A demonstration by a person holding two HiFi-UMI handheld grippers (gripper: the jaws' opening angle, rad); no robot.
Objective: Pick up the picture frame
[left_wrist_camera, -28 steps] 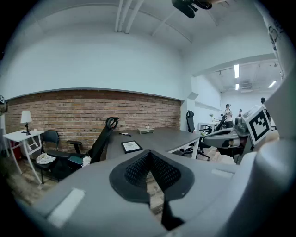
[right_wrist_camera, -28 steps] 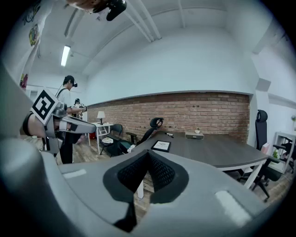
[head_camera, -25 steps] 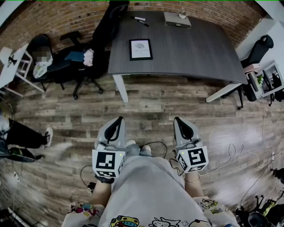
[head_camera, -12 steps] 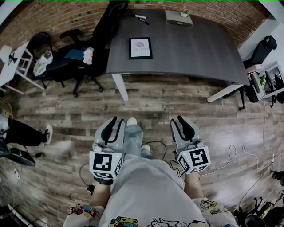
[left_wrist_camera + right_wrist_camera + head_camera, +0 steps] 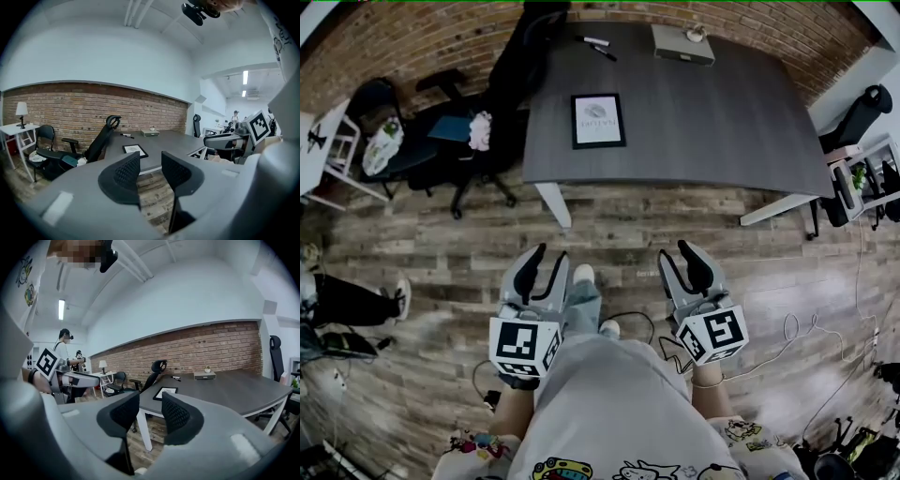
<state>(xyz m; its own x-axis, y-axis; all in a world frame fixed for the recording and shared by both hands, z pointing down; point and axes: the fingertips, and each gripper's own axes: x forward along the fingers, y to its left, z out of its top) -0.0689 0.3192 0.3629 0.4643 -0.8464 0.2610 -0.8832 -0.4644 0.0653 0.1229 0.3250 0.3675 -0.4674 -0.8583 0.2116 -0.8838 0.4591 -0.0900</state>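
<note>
Jaws of our left gripper (image 5: 547, 258) and right gripper (image 5: 680, 255) have just been opening; they stand spread and empty. We need to reach the table's (image 5: 722, 122) near edge first, squared up to the picture frame (image 5: 598, 120).

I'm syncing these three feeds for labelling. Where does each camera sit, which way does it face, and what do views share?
Head view: on the person's head, facing steeply down at floor, table and picture frame; shows left gripper, right gripper, legs.
Left gripper view: on the left gripper, facing roughly level toward the table; its jaws have just been opening, nothing between them.
Right gripper view: likewise, on the right gripper.
Shared: all show the picture frame.
</note>
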